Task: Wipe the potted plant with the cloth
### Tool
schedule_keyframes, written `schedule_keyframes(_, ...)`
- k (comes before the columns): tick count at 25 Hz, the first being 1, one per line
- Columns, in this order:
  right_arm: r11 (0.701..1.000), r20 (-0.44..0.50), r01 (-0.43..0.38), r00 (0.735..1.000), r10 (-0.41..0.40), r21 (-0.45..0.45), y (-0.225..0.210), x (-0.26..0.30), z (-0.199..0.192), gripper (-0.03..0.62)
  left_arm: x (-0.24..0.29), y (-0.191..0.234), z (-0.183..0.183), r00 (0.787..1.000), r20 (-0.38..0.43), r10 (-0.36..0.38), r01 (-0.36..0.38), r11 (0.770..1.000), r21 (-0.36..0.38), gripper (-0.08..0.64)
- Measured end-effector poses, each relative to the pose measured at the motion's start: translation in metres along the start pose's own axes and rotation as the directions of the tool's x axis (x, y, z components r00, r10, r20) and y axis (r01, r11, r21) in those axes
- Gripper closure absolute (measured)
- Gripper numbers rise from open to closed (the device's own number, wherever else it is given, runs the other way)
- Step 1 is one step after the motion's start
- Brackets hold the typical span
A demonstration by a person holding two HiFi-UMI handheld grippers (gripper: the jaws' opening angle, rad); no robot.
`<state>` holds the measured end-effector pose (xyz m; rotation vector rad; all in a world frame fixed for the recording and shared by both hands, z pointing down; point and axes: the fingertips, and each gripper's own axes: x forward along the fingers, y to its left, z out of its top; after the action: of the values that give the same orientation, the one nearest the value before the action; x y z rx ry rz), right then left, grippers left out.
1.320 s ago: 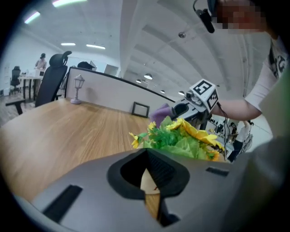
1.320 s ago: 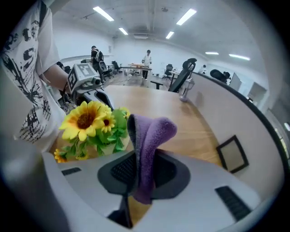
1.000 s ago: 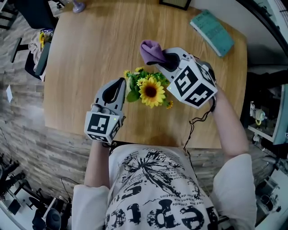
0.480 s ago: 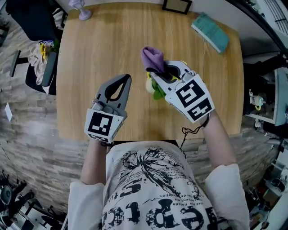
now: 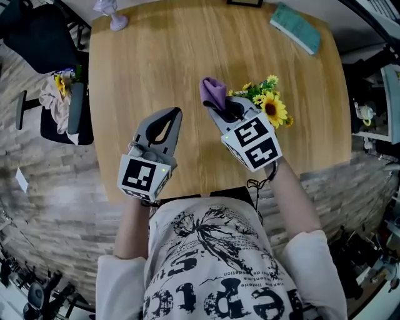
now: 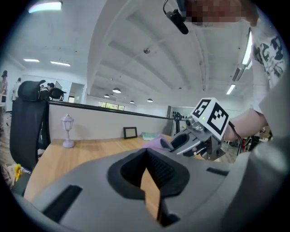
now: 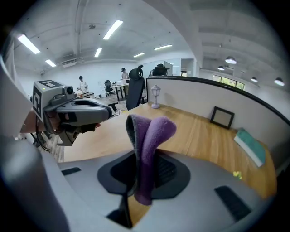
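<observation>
The potted plant (image 5: 267,105), yellow sunflowers with green leaves, stands on the wooden table (image 5: 144,69) just right of my right gripper; its pot is hidden under the blooms. My right gripper (image 5: 217,107) is shut on a folded purple cloth (image 5: 212,92), which sticks up above the jaws in the right gripper view (image 7: 147,136). The cloth sits left of the flowers, apart from them. My left gripper (image 5: 175,112) hovers over bare table to the left, jaws shut with nothing between them (image 6: 146,152). In the left gripper view, the right gripper (image 6: 199,136) and cloth (image 6: 154,143) show ahead.
A teal book (image 5: 297,31) lies at the table's far right corner. A small lavender lamp figure (image 5: 111,15) stands at the far left corner. A picture frame (image 7: 222,117) stands at the back edge. A black chair (image 5: 59,94) with cloth draped on it is left of the table.
The plant was between the two grippers by the left jaws; now it shows right of the right gripper. The right gripper with the cloth swung left and rolled. The left gripper drew away from the plant.
</observation>
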<state>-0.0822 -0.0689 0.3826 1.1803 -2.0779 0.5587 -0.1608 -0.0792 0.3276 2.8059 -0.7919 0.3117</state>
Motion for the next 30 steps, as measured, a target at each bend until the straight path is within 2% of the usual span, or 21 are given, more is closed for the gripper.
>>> schedule_keyframes(6,0.992,-0.050,0.049,0.998,-0.043,0.120,0.005,0.032,-0.035,0.517,0.009,0.001,-0.022,0.997,-0.033,-0.075,0.075,0.997,-0.005,0.557)
schedule_keyframes(11,0.967,-0.115,0.149,0.985,-0.128,0.205,-0.009,0.048,-0.068,0.515,0.010,0.002,-0.048,0.992,-0.071,-0.109,0.107,0.994,-0.030,0.557)
schedule_keyframes(14,0.933,-0.128,0.208,0.976,-0.177,0.294,-0.017,0.046,-0.081,0.515,0.009,-0.004,-0.057,0.987,-0.092,-0.129,0.127,0.992,-0.027,0.557)
schedule_keyframes(17,0.883,-0.130,0.238,0.971,-0.202,0.404,-0.022,0.043,-0.089,0.514,0.011,-0.007,-0.060,0.985,-0.096,-0.141,0.138,0.990,-0.037,0.557)
schedule_keyframes(21,0.810,-0.121,0.205,0.979,-0.166,0.550,-0.022,0.046,-0.099,0.514,0.014,-0.010,-0.064,0.983,-0.097,-0.157,0.154,0.987,-0.041,0.557)
schedule_keyframes(25,0.776,-0.106,0.184,0.983,-0.150,0.603,-0.021,0.048,-0.105,0.512,0.014,-0.015,-0.070,0.979,-0.107,-0.172,0.169,0.985,-0.038,0.557)
schedule_keyframes(30,0.735,-0.089,0.152,0.988,-0.125,0.661,-0.022,0.040,-0.114,0.511,0.011,-0.019,-0.079,0.979,-0.120,-0.162,0.155,0.986,-0.069,0.557)
